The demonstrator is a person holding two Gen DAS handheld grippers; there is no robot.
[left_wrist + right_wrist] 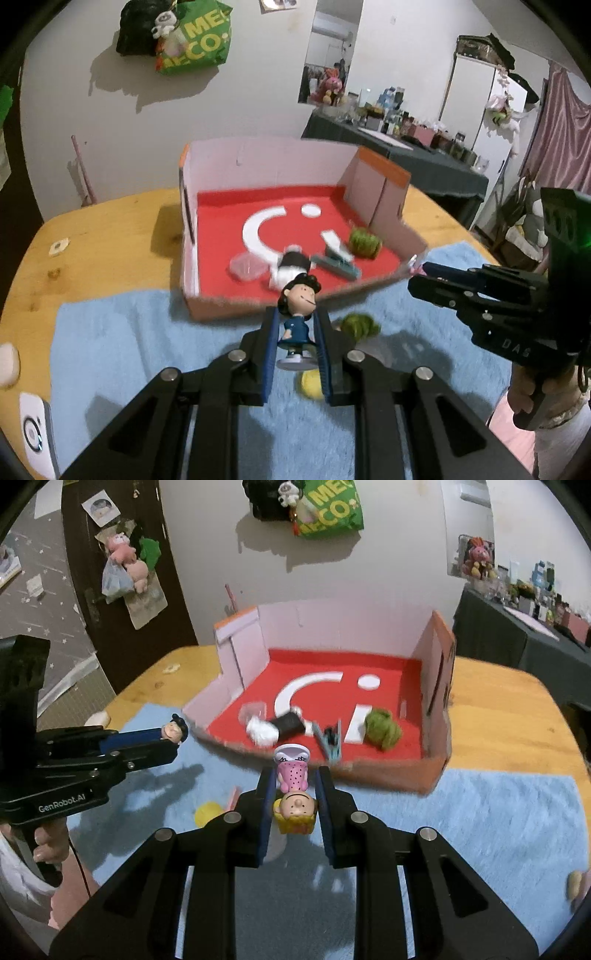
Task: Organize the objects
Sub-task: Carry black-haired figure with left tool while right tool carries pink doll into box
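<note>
My left gripper (297,313) is shut on a dark-haired figurine in a blue dress (295,330). It stands upright on a white round base, lifted off the blue towel (147,350). My right gripper (295,772) is shut on a blond figurine in a pink dotted dress (293,781), held upside down with its head toward the camera. Both hover just before the low front edge of an open cardboard box (258,162) with a red floor. In the right wrist view the left gripper (173,738) enters from the left, the dark-haired head (175,730) at its tip.
In the box (332,627) lie a black-and-white figure (291,264), a teal clip (336,264), a green fuzzy ball (365,242) and a clear plastic piece (245,267). A second green ball (360,325) and a yellow ball (312,384) lie on the towel, over a wooden table (110,229).
</note>
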